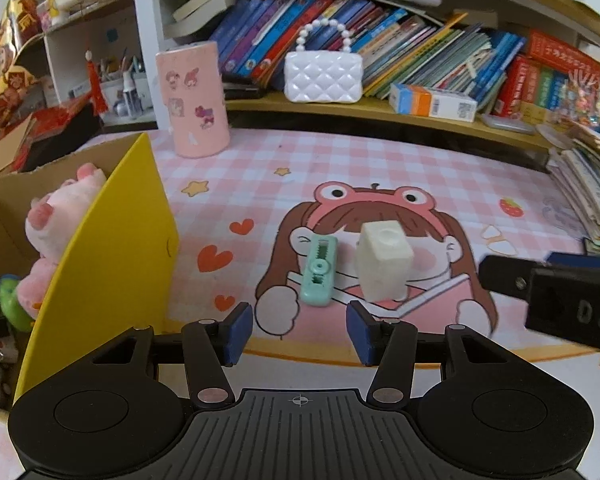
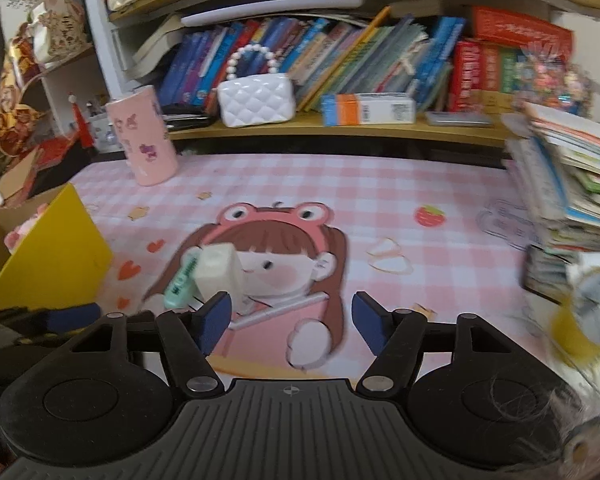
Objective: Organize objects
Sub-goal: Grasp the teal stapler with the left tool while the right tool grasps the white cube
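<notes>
Closest to me, the left gripper (image 1: pixel 300 330) hangs low over the desk (image 1: pixel 380 168), its blue pads (image 1: pixel 238 332) part-way apart with nothing between them. It slants down at the two loose things just ahead, which looks like a line-up for a pick and not a grip yet. The right gripper (image 2: pixel 292 322) is the same: jaws half apart, empty, tilted down over the cartoon mat (image 2: pixel 380 200). In the left view its black body pokes in from the right edge, so the two tools are working close side by side.

Just beyond the left pads lies the mint tape (image 1: pixel 319 272), flat on the mat, long side running away from the gripper. That suits a pinch across its narrow width. Beside it, to its right and not quite touching as far as I can tell, stands the white cube (image 1: pixel 384 262) with a round dimple on top. It is bulkier, and I'd guess the present gap would be tight for it.

To the left sits the open box (image 1: pixel 112 240), its yellow flap standing up towards the desk. A pink plush (image 1: pixel 56 224) is already inside, so the box reads as the place the loose things are meant to go. The flap may get in the way of a low carry.

Further back a pink cup (image 1: pixel 196 100) stands near the desk's rear edge, and behind it the shelf (image 1: pixel 420 120) holds books and a white purse (image 1: pixel 322 76).
</notes>
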The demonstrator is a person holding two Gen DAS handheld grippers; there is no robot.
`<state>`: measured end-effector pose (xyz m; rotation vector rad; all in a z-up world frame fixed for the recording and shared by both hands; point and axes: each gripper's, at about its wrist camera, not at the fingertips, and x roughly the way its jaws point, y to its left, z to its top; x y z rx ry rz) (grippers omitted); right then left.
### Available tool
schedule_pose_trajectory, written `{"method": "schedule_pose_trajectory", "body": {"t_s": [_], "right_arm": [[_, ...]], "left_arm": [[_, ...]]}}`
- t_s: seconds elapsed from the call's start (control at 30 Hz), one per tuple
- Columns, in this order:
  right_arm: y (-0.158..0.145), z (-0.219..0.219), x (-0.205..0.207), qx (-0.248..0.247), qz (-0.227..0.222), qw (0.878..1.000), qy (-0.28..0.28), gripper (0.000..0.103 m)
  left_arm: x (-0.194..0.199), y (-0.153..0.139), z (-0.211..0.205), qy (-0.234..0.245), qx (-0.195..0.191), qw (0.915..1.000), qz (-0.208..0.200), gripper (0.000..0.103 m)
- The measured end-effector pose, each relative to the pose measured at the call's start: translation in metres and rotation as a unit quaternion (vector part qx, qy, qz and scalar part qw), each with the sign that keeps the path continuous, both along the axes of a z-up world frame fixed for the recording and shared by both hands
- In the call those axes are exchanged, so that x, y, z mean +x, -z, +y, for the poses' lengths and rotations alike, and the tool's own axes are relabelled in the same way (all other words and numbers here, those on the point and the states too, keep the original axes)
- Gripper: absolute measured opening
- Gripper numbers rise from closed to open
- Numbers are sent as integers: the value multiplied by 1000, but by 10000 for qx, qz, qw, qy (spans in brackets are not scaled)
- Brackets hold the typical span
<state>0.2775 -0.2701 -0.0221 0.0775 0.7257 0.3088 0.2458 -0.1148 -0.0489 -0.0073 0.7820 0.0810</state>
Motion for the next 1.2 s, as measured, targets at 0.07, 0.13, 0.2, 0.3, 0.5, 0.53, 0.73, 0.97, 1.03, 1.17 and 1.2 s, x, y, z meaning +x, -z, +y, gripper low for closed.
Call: {"method": "schedule_pose_trajectory", "body": {"t_s": [0.07,0.13,0.2,0.3,0.5,0.53,0.73,0.97,1.03,1.17,1.2], "right_arm": [[3,7,14,97,39,9997,-233,56],[7,15,27,117,103,9988,-467,53],[14,26,42,94,240,9967,-775,51],[24,39,64,227,622,9900,-1249,50],[37,55,84,16,733,9865,-1463,28],[35,52,85,86,742,9870,-1420,26],[12,18,77,328,350,9950,-878,25],[1,-6,61,428,376,9966,-591,25],[-3,-11,56,509,382,9965,-547,25],[-7,-19,44,531,338,9968,-500,25],[-8,-20,42,518,334,9969,-482,25]], "left_arm": [[2,2,2,-69,28,10000,46,50],[5,4,3,-125,70,9999,93,50],[7,6,4,-157,109,9997,149,50],[8,7,4,-161,193,9995,204,50],[13,11,2,-162,216,9993,272,50],[15,12,2,-153,193,9993,269,48],[40,16,-2,-99,-81,9997,207,45],[67,32,-12,64,-133,9993,352,37],[69,37,-12,89,-126,9990,414,32],[67,38,-10,106,-122,9991,385,23],[66,37,-8,106,-203,9990,384,23]]}}
